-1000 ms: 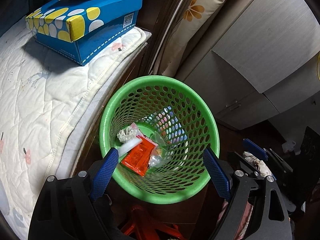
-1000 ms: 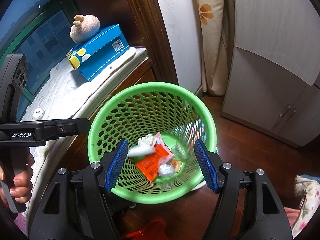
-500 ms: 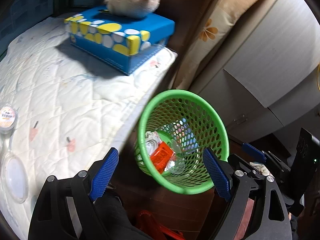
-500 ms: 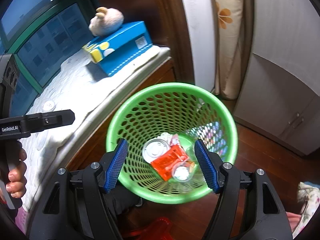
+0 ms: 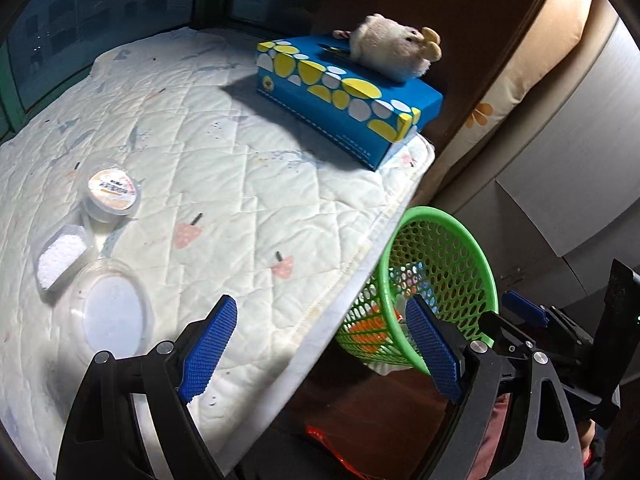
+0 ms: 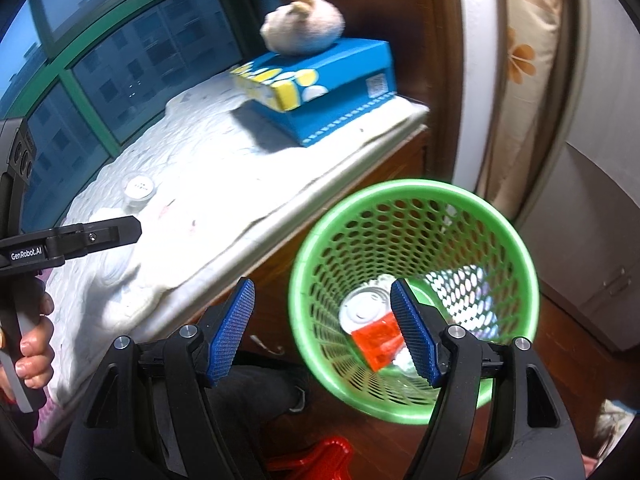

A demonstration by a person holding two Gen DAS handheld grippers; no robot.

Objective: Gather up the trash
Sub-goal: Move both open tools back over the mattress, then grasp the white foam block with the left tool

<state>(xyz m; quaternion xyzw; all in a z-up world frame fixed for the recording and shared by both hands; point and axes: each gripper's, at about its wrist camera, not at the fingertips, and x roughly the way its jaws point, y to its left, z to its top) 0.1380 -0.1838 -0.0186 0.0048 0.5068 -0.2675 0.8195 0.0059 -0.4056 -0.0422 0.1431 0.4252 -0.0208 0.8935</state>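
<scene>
The green basket (image 6: 412,292) stands on the floor just beside the bed's (image 5: 224,184) edge. In it lie a red wrapper (image 6: 378,342), a round lid (image 6: 362,312) and some clear plastic bits; the wrapper touches the lid. More trash is on the bed, near its left side: one small tub (image 5: 112,196) with a printed seal, one clear oval lid (image 5: 108,316) and one piece of white foam (image 5: 62,260), the three close together. A blue tissue box (image 5: 344,96) sits at the bed's far corner with one plush toy (image 5: 396,54) on top.

The left tool (image 5: 320,344) hangs over the bed's near edge, its fingers spread wide and holding nothing; the quilt between it and the tub is bare. The right tool (image 6: 324,332) hovers above the basket's near rim, also spread and empty, one finger (image 6: 412,336) over the basket's mouth, the other (image 6: 232,328) over the floor beside it
</scene>
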